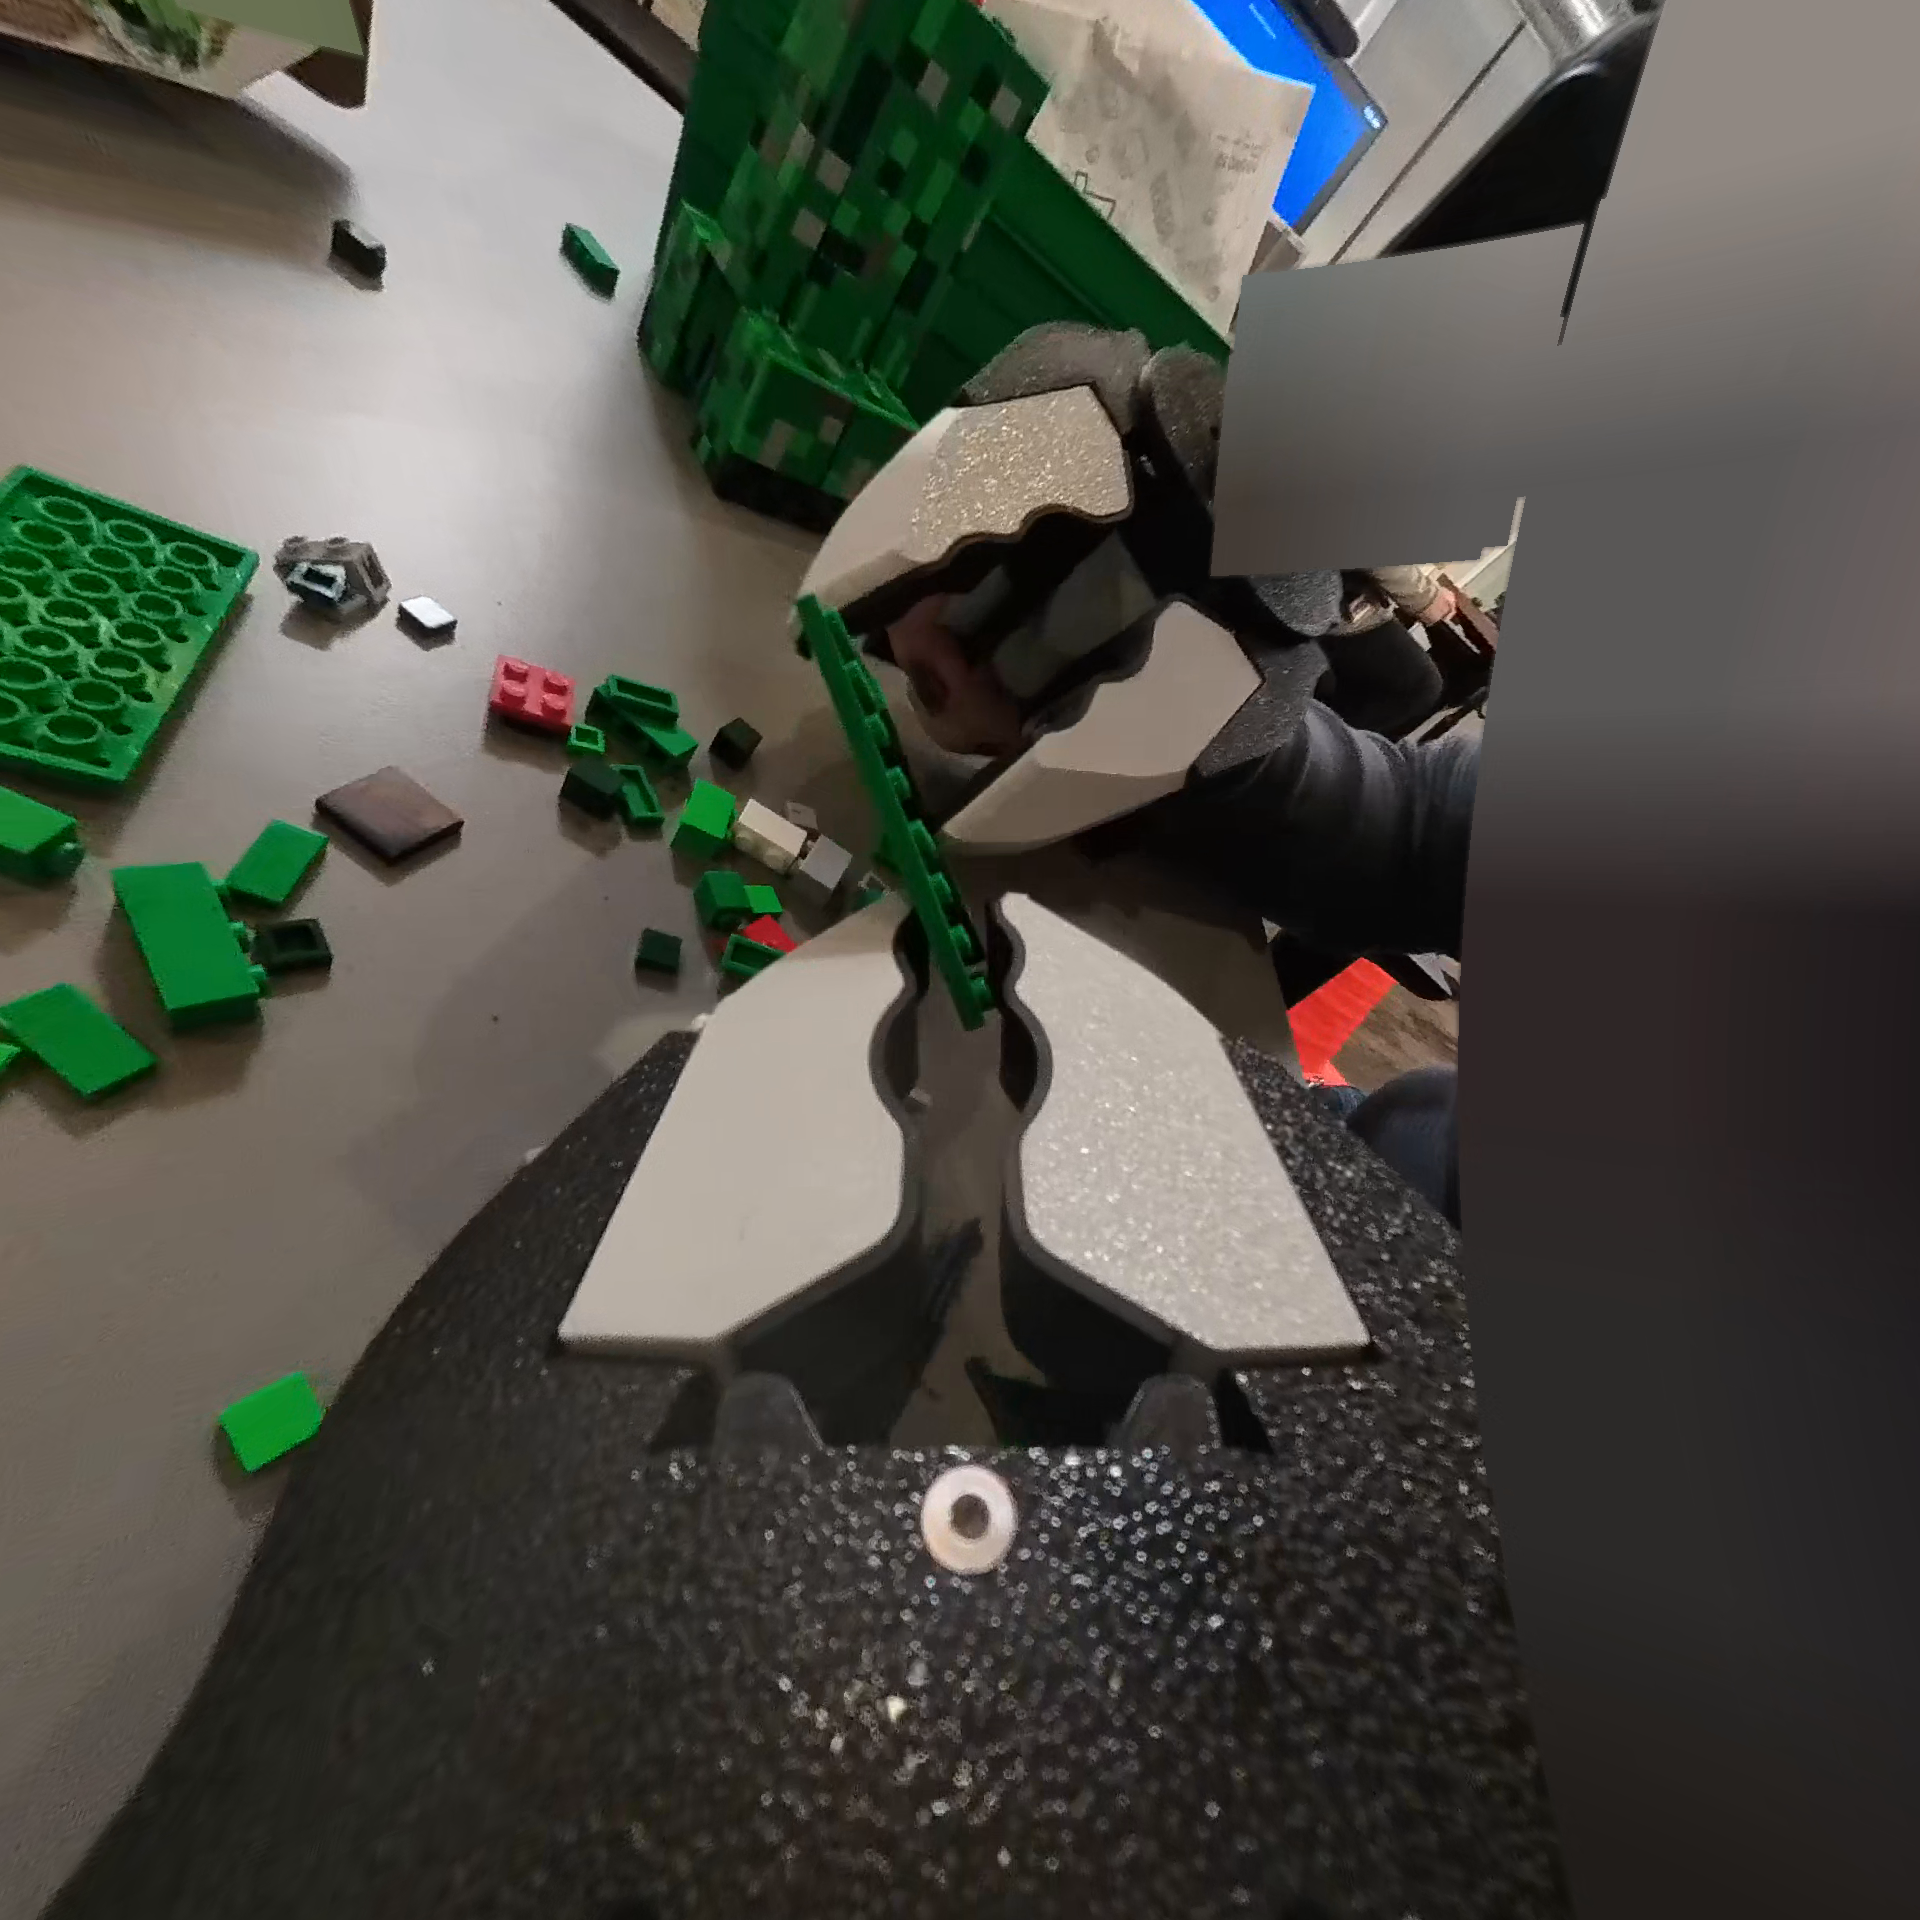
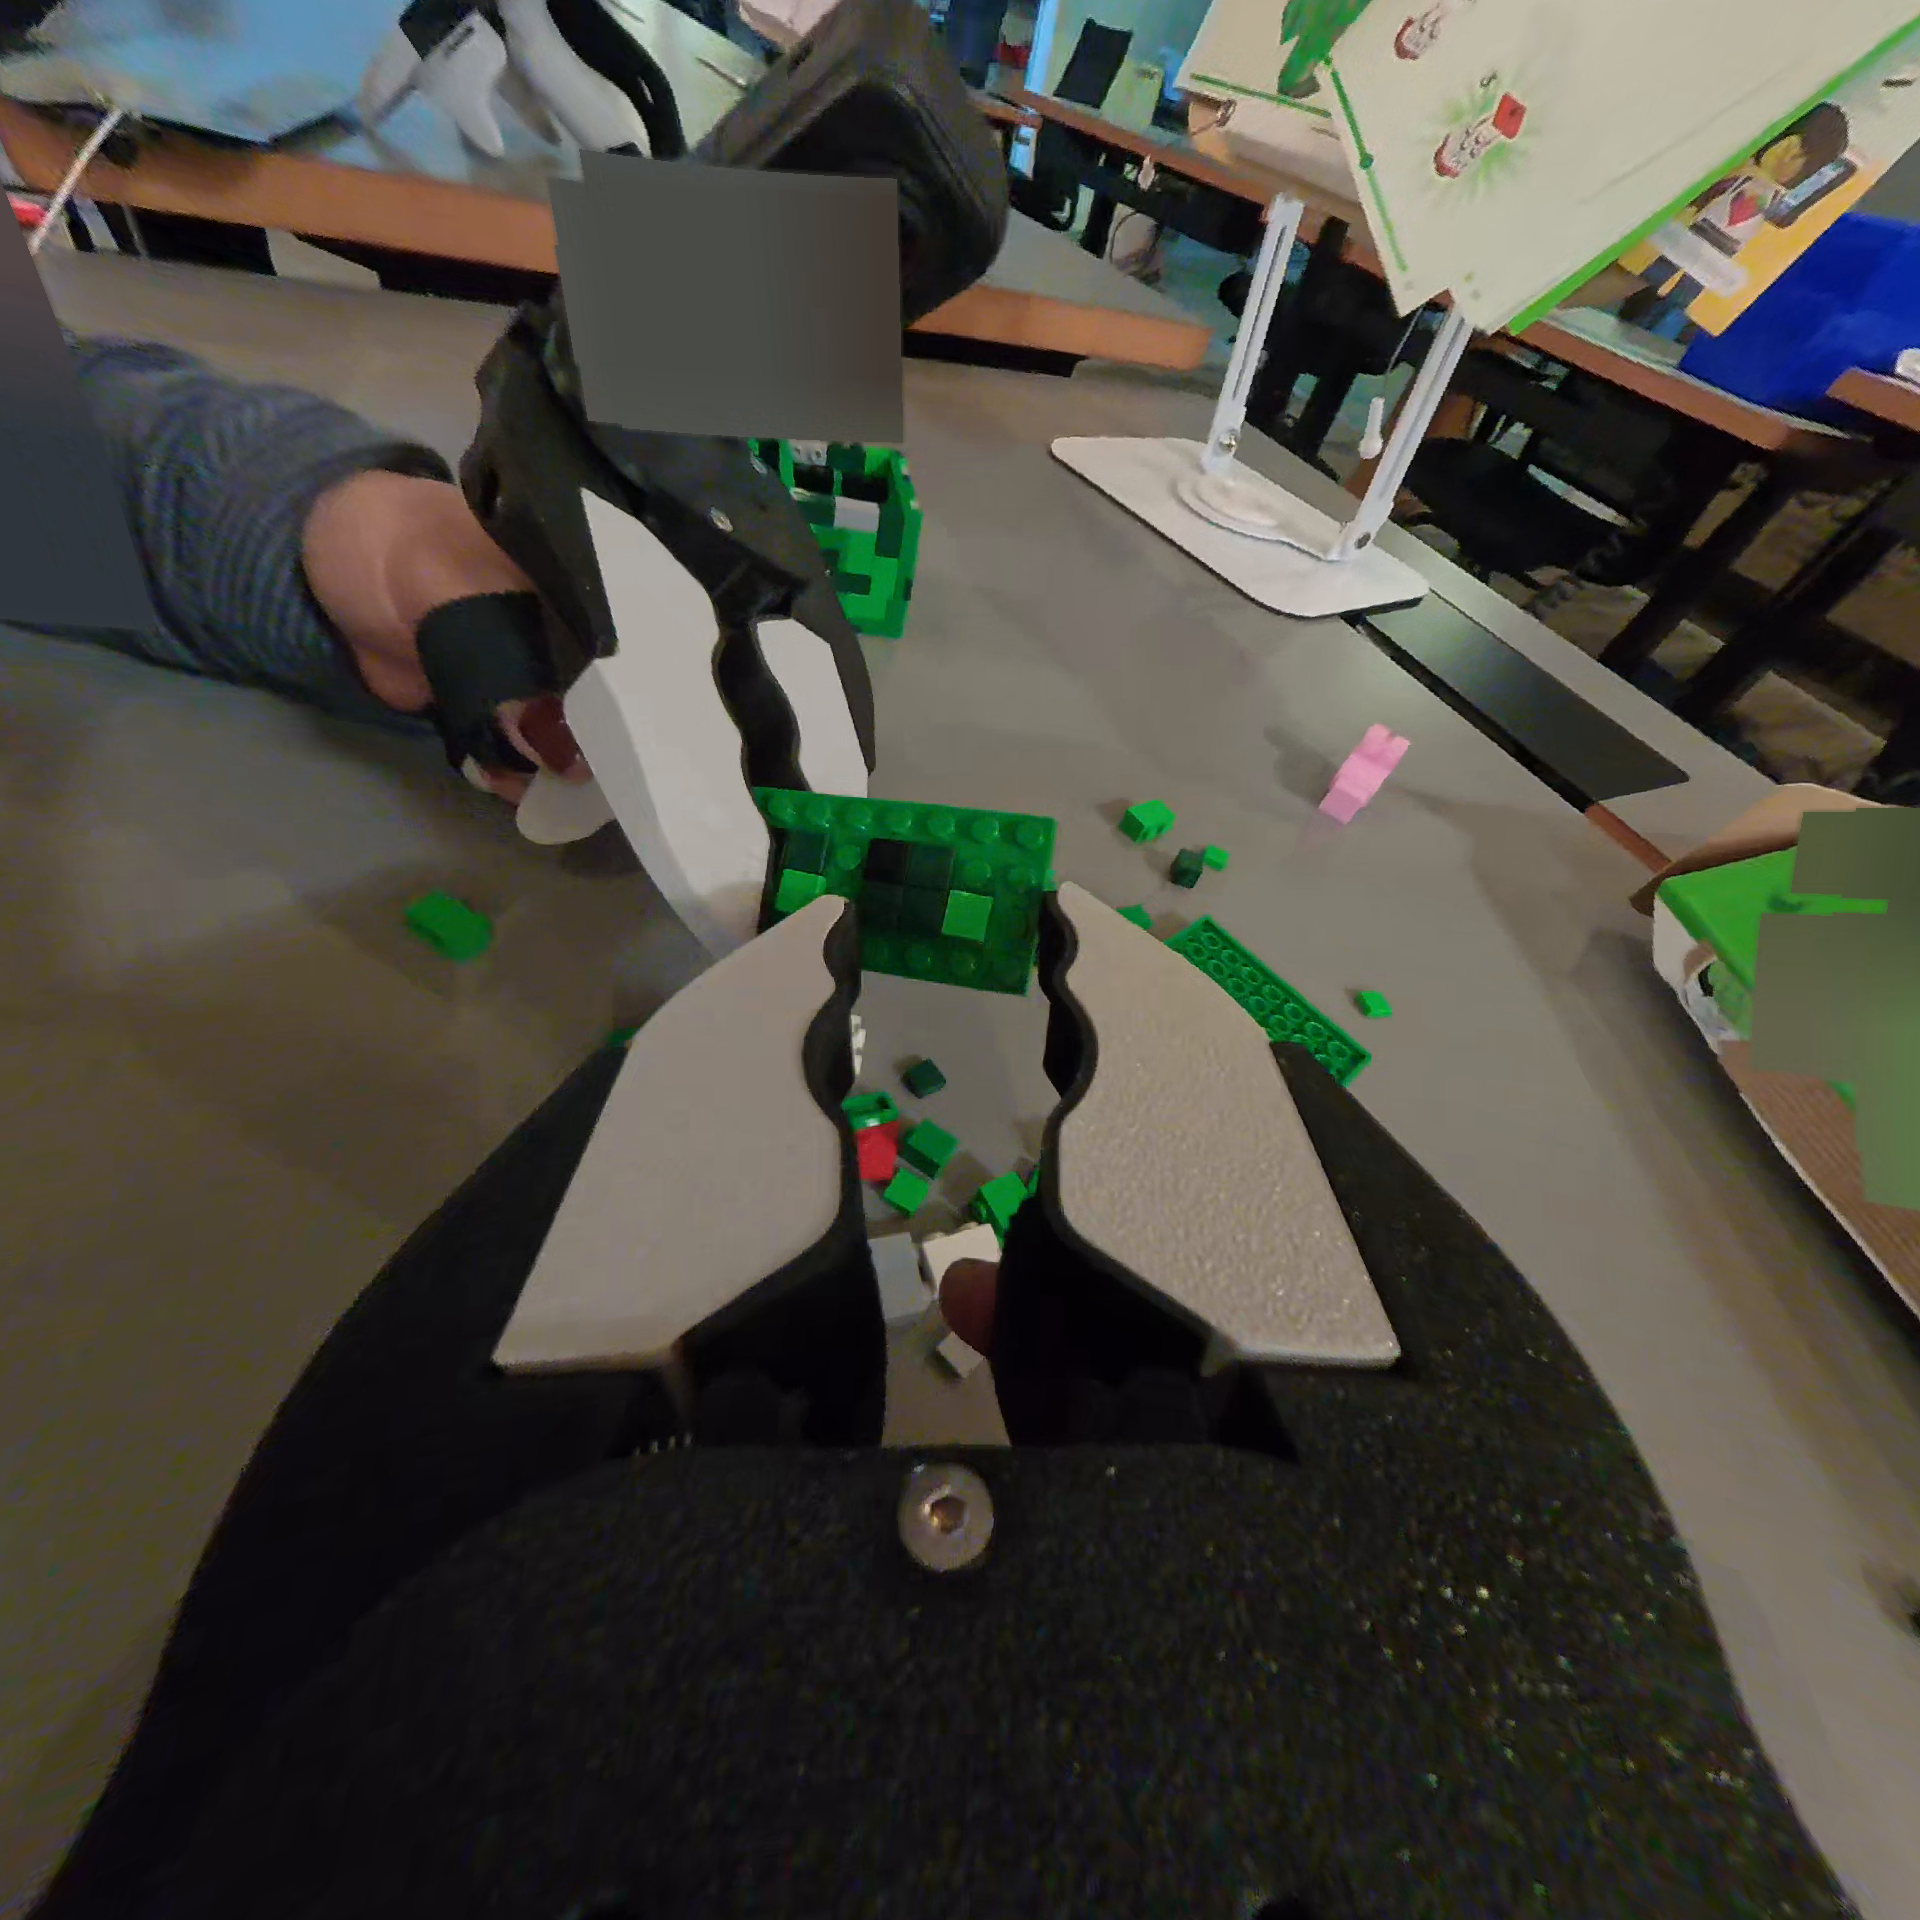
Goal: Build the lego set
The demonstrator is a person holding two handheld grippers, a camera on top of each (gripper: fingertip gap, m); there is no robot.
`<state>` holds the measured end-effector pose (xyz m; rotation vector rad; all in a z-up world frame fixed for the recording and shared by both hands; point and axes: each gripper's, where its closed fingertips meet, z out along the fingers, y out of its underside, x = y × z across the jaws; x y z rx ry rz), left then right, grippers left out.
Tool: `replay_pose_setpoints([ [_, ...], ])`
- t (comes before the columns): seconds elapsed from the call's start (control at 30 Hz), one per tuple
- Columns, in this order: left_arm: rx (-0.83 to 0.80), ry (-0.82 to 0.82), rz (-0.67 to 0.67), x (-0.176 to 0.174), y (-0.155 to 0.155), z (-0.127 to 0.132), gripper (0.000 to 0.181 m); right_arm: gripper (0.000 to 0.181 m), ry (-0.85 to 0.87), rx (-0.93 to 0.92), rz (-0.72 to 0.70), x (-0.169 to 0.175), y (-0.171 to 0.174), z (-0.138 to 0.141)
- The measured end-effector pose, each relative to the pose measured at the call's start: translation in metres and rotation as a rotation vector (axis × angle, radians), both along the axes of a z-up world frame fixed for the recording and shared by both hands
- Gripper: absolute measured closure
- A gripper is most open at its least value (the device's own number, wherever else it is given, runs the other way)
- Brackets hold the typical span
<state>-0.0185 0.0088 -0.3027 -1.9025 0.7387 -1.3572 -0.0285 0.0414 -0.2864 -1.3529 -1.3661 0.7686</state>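
- I have the flat green studded Lego plate (image 1: 914,831) pinched by one edge in my left gripper (image 1: 951,961), held clear of the grey tabletop (image 1: 468,416); its face already carries some dark and bright green tiles.
- My left gripper's jaws are nearly closed, clamped on the plate's lower edge.
- My right gripper (image 2: 945,920) stands about half open with nothing between its jaws. Its fingertips sit at either side of the plate, and I cannot tell if they touch it.
- As I judge it, the step is passing or steadying the plate. I'd close my right gripper squarely across its edges before easing my left.
- The loose pile of small green, red and grey bricks (image 2: 914,1153) lies on the table beneath the right gripper.
- The tall green pixel-patterned block model (image 1: 831,239) stands well apart.
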Motion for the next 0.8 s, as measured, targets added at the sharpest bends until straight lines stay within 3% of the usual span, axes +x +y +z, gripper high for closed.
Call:
replay_pose_setpoints([
  [0.33,-0.169,0.066,-0.079,0.000,-0.012,-0.017,0.176,0.140,-0.106,0.110,0.057,0.001,-0.008,-0.012],
  [0.6,-0.148,0.126,-0.160,0.004,-0.024,-0.024,0.173,0.145,-0.146,-0.117,0.152,0.003,-0.020,-0.025],
  [0.8,-0.133,0.160,-0.162,0.004,-0.025,-0.027,0.174,0.148,-0.154,-0.141,0.152,0.003,-0.021,-0.026],
])
